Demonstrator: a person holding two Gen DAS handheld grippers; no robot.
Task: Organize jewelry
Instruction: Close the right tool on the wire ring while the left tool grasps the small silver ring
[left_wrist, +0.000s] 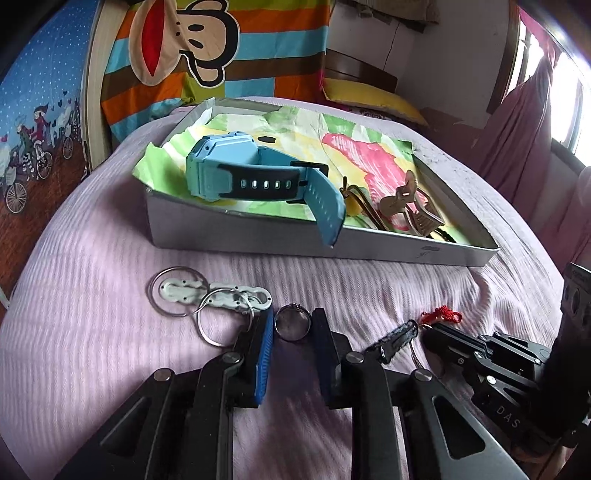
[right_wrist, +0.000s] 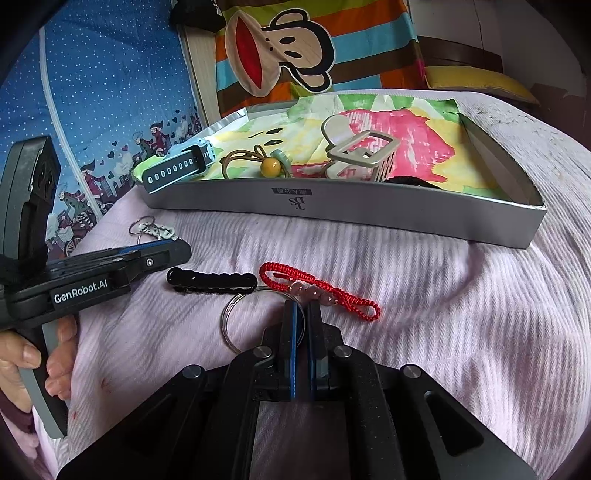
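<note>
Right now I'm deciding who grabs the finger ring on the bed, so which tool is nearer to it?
Left. The left tool has the ring between its open fingers; the right tool sits farther right, nearly closed by the red bracelet.

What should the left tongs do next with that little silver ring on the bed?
Probably squeeze shut on it. The silver ring lies on the purple bedspread, right between the open left tongs, so closing them should catch it. Then it could be lifted into the grey box beside the blue watch.
</note>
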